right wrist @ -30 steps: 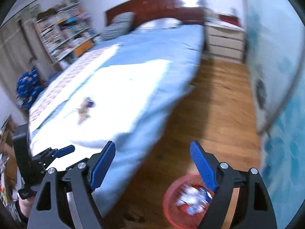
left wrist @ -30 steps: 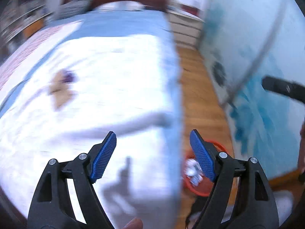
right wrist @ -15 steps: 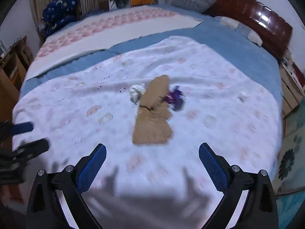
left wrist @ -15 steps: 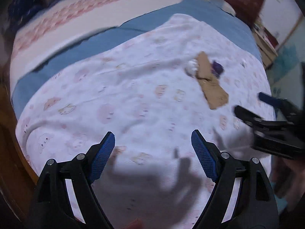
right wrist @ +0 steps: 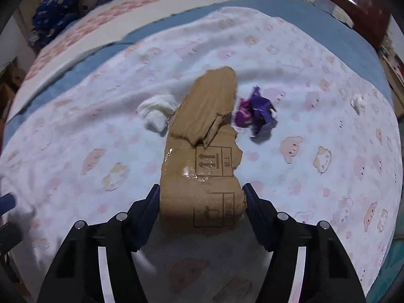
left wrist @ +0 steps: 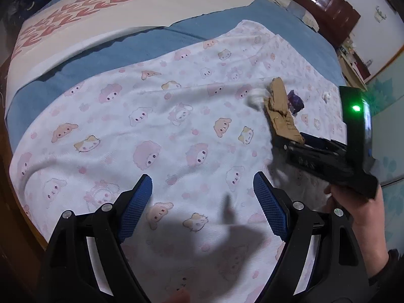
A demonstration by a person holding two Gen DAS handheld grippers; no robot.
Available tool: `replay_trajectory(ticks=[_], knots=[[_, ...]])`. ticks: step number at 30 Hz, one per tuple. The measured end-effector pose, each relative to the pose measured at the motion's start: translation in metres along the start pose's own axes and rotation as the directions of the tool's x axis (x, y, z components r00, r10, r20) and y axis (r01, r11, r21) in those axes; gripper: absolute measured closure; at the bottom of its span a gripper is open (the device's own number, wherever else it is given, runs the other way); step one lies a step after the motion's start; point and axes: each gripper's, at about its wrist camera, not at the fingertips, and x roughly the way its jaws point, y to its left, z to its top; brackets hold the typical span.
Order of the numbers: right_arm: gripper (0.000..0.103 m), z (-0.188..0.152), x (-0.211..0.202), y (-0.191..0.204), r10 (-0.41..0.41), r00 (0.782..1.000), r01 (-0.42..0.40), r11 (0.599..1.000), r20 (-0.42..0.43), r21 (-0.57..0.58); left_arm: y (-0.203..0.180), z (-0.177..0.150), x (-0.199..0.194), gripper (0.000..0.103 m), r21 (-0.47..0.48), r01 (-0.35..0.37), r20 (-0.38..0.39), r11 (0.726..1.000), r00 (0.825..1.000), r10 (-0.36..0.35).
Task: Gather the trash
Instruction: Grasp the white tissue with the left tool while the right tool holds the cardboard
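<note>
A torn cardboard piece (right wrist: 202, 166) lies on the patterned blanket (right wrist: 315, 75); the right gripper (right wrist: 202, 202) has just been narrowing, jaws straddling its near end, contact unclear; squeeze firmly before lifting; the left gripper (left wrist: 202, 199) hovers spread, empty.

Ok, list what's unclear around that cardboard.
Right wrist view: right hand-held gripper has just been closing, cardboard between its jaws; blur hides whether pads press.
Same view: far white scrap, too small to identify.
Left wrist view: that gripper hides the cardboard's near end.
</note>
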Motion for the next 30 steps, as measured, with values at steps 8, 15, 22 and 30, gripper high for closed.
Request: replay_trajectory(ticks=[8,15,22,30], knots=[[0.038,-0.034,-0.061,-0.019,0.117,0.991,-0.119,0.992,0.066,0.033,-0.023,0.001,0.006,0.021,0.014,0.023,0.003,1.0,1.0,-0.023],[0.038,-0.106,-0.131,-0.046,0.215,0.964,-0.231,0.968,0.158,0.095,-0.036,0.011,0.02,0.021,-0.004,0.037,0.003,0.999,0.999,-0.037],[0.038,-0.191,-0.157,-0.086,0.271,0.921,-0.331,0.923,0.279,0.198,-0.053,0.042,0.043,0.021,0.064,0.023,0.101,0.998,0.994,-0.029],[0.038,-0.2,-0.136,-0.122,0.308,0.91,-0.381,0.885,0.278,0.267,-0.07,0.066,0.096,0.021,0.066,-0.034,0.073,0.997,0.997,0.029]])
